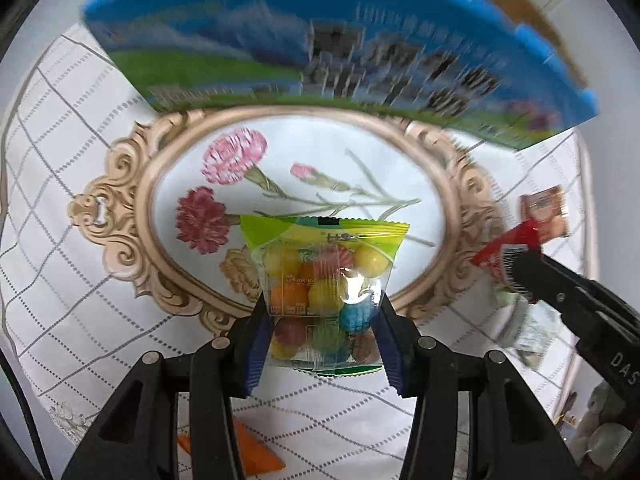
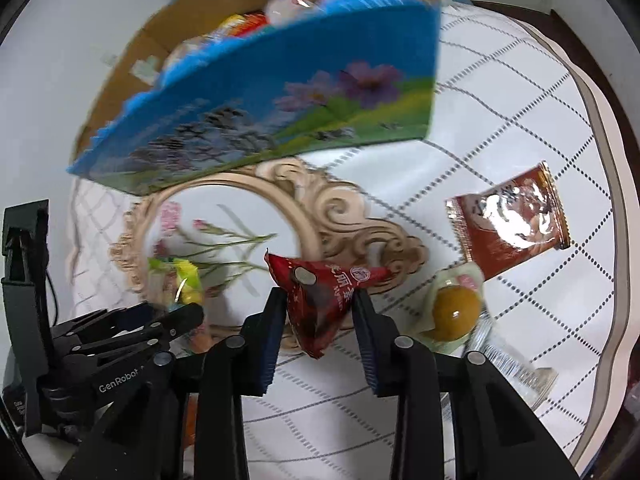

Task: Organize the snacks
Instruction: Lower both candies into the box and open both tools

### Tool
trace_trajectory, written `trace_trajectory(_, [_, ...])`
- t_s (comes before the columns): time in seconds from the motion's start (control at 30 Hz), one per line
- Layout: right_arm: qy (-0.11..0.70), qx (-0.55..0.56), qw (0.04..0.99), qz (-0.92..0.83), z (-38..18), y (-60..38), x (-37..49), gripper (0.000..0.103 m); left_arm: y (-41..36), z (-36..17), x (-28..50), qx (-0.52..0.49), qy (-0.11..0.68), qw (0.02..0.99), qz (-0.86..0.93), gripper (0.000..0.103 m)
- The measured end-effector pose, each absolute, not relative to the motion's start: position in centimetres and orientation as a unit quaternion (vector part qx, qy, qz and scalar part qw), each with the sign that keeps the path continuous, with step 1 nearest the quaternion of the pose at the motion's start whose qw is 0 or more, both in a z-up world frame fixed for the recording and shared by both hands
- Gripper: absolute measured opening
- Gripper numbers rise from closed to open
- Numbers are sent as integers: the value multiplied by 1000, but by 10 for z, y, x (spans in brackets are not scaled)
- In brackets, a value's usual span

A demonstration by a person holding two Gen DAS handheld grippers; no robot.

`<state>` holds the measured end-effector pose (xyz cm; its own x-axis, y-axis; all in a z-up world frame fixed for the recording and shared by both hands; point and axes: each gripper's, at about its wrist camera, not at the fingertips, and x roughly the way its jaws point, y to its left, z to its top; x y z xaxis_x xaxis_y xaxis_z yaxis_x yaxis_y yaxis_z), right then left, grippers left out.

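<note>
A white tablecloth (image 1: 100, 216) with a grey lattice and a printed floral medallion covers the table. The left gripper (image 1: 322, 320) is clamped on a clear bag of coloured candy balls (image 1: 324, 292), held with its long axis running away from the fingers. The right gripper (image 2: 320, 312) pinches a red snack packet (image 2: 320, 292). Ahead of both stands the blue cardboard box (image 2: 280, 92), already holding snacks; it looks nearer the left gripper. A brown wrapper (image 2: 508, 220) and a yolk pastry (image 2: 454, 308) lie to the right.
</note>
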<state>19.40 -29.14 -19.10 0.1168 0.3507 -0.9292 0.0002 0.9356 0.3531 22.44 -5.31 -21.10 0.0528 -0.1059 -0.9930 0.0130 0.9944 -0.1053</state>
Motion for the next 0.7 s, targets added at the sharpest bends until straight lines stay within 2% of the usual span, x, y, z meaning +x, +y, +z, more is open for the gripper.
trace_trajectory(0.37, [576, 140, 781, 199, -78, -258, 229, 30, -33, -82, 282, -77, 612, 783, -80, 45])
trace_trajectory(0.53, [535, 129, 805, 223, -37, -233, 264, 30, -12, -57, 322, -78, 594, 798, -71, 45])
trace_trajectory(0.7, [526, 115, 812, 227, -30, -207, 310, 30, 14, -78, 377, -101, 618, 778, -51, 45])
